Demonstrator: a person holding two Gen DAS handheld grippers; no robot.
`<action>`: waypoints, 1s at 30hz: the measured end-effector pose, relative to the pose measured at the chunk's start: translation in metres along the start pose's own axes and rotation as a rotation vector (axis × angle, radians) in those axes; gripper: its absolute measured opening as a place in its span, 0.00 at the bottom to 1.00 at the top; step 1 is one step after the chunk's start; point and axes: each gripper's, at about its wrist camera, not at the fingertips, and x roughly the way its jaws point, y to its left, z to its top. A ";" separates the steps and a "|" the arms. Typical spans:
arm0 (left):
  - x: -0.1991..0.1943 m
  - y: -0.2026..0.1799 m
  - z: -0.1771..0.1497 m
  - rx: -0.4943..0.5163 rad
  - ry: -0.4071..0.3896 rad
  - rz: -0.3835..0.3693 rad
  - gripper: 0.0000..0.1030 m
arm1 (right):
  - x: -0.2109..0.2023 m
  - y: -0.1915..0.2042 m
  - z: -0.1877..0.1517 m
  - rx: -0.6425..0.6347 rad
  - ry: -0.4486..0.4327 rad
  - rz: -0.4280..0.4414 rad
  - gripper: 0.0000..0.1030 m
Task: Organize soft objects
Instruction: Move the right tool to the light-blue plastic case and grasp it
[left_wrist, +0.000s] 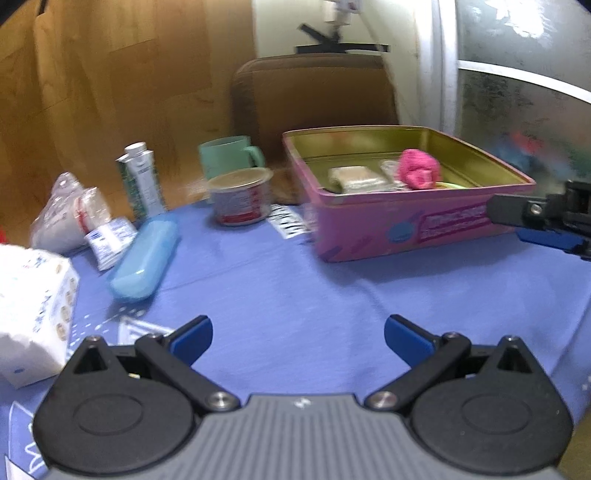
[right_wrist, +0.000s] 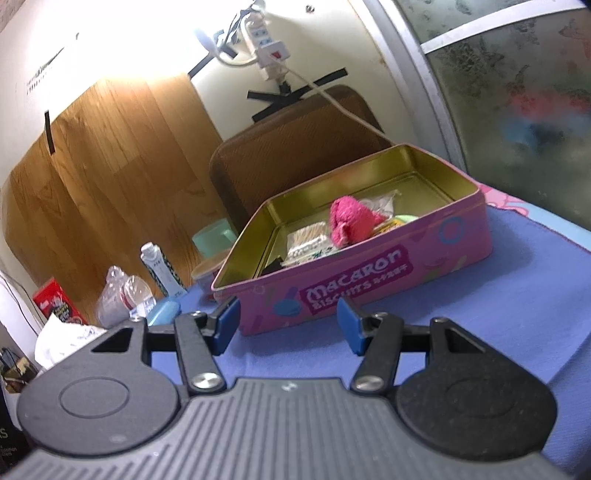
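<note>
A pink biscuit tin (left_wrist: 406, 225) (right_wrist: 369, 288) stands open on the blue cloth. Inside lie a rolled pink cloth (left_wrist: 419, 168) (right_wrist: 349, 219), a beige packet (left_wrist: 356, 179) (right_wrist: 308, 240) and other small items. My left gripper (left_wrist: 297, 338) is open and empty, low over the cloth in front of the tin. My right gripper (right_wrist: 286, 323) is open and empty, just in front of the tin's long side; it also shows at the right edge of the left wrist view (left_wrist: 543, 221).
Left of the tin are a blue case (left_wrist: 142, 258), a white tissue pack (left_wrist: 31, 317), plastic bags (left_wrist: 70, 214), a carton (left_wrist: 142, 181), a lidded can (left_wrist: 242, 197) and a green mug (left_wrist: 229, 155). A brown chair back (left_wrist: 314, 96) stands behind. A red box (right_wrist: 55, 301) sits far left.
</note>
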 end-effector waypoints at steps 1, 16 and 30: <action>0.001 0.008 -0.002 -0.011 -0.001 0.010 1.00 | 0.002 0.002 -0.001 -0.007 0.007 0.000 0.59; 0.006 0.138 -0.047 -0.162 -0.073 0.272 1.00 | 0.073 0.106 -0.015 -0.239 0.164 0.155 0.59; -0.011 0.160 -0.060 -0.293 -0.206 0.259 1.00 | 0.243 0.227 -0.025 -0.398 0.435 0.176 0.84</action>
